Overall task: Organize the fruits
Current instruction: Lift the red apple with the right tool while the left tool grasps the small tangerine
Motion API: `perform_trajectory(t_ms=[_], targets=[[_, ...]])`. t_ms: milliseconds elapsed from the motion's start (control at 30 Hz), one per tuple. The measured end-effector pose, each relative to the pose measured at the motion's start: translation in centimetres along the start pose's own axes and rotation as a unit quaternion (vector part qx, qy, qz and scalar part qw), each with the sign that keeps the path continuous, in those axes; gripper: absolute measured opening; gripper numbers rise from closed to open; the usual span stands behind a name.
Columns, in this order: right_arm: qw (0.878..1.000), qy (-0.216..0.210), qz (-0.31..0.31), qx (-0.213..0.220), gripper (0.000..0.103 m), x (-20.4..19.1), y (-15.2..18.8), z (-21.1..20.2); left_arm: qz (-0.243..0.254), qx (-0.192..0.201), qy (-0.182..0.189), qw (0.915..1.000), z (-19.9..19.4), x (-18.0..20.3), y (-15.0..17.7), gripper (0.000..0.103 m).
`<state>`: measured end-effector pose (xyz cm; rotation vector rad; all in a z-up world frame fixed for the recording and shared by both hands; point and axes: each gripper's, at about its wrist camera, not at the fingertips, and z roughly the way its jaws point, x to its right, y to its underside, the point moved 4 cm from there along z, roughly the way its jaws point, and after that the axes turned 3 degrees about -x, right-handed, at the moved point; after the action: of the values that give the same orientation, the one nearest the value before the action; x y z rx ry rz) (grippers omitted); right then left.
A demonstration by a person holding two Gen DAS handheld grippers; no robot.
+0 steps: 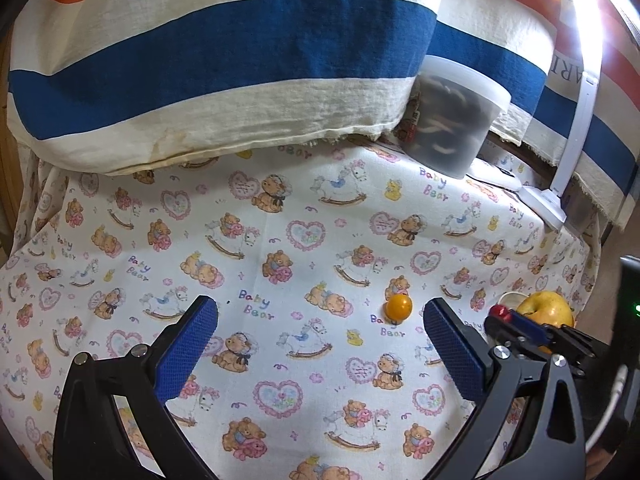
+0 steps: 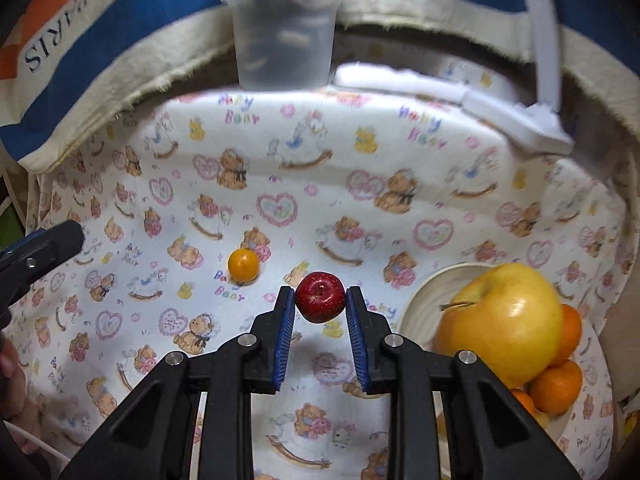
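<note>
One small red apple (image 2: 320,297) (stem end facing the camera) sits mid-frame, pinched between the right gripper (image 2: 320,300) fingertips; left gripper (image 1: 320,316) gapes empty.

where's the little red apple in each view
Left wrist view: small red apple at lower right, in the right claw, beside the yellow apple.
Right wrist view: centre, clamped in that claw.
Shared landmark: small orange fruit on the cloth.

Your right claw (image 2: 320,300) grips the small red apple (image 2: 320,297) above the surface (image 2: 360,216), near the bowl (image 2: 424,300) of fruit.
</note>
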<state>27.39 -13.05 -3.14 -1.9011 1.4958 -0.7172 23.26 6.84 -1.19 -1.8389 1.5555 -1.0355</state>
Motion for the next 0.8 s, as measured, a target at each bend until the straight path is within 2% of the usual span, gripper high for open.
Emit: perform_trajectory(t_ms=[133, 267, 400, 567, 800], targets=[[0.998, -0.004, 0.014, 0.056, 0.027, 0.7, -0.4, -1.8, 0.021, 0.002, -0.011, 0.9997, 0.3, 0.7, 0.3, 0.102], [0.996, 0.001, 0.025, 0.089, 0.027, 1.7, -0.2, -2.7, 0.040, 0.000, -0.016, 0.9991, 0.6, 1.3, 0.6, 0.102], [0.994, 0.005, 0.052, 0.096, 0.027, 2.8, -0.1, -2.5, 0.050, -0.005, -0.012, 0.9987, 0.6, 2.1, 1.1, 0.102], [0.991, 0.000, 0.079, 0.106, 0.027, 4.2, 0.3, -2.6, 0.078, 0.000, -0.024, 0.9967, 0.4, 3.8, 2.0, 0.102], [0.985, 0.057, 0.093, 0.137, 0.027, 5.4, 0.1, -3.3, 0.108, 0.004, -0.011, 0.9941, 0.3, 5.2, 1.8, 0.101]])
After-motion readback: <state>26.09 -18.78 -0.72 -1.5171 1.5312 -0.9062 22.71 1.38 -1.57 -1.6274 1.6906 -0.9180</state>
